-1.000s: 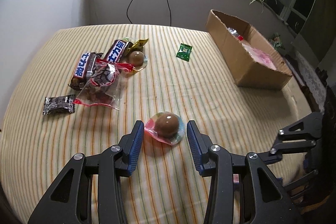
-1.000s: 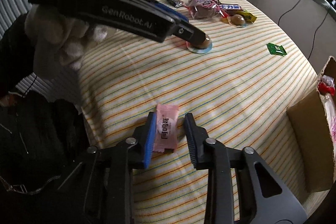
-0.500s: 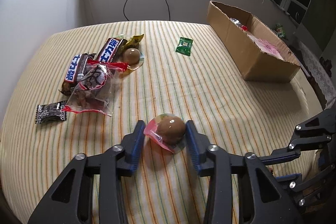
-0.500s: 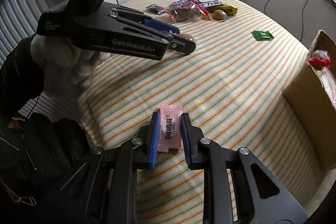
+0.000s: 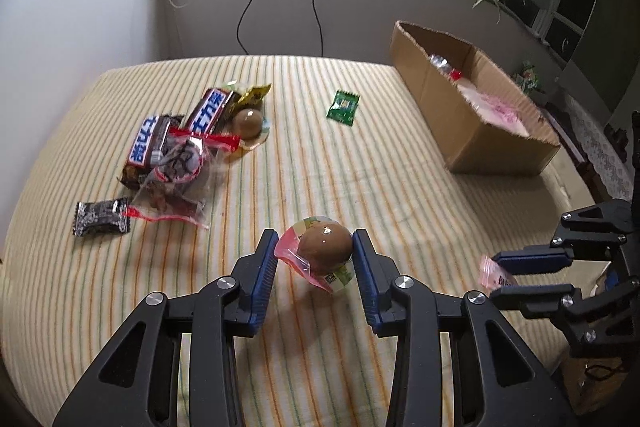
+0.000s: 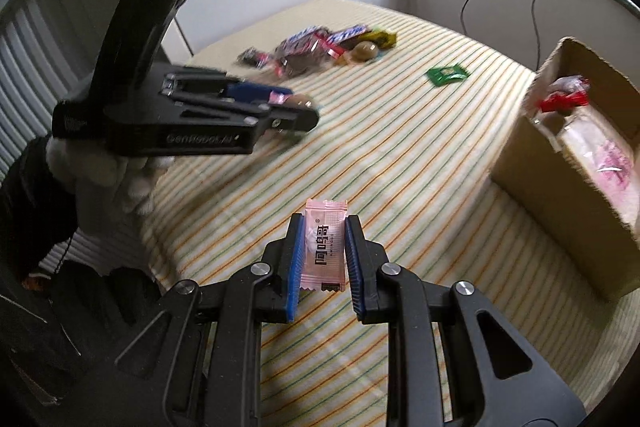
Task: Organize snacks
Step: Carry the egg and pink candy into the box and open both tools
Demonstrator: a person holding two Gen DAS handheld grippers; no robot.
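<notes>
Both tools now carry something: left tool [image 5: 314,259] has closed on the wrapped brown egg [image 5: 325,247] and it hangs clear of the striped bed [image 5: 360,167], no longer lying flat; right tool [image 6: 322,251] pinches the pink sachet [image 6: 325,247], also lifted. So both picks look done, next is likely the carry to the cardboard box [image 5: 472,123]. The snack pile [image 5: 180,147] and green packet [image 5: 343,106] lie on the bed well left of the box. Right wrist view shows the gloved hand [image 6: 100,171] on the left tool and the box's red wrapper; left view shows the sachet side-on, left of the box's near corner
</notes>
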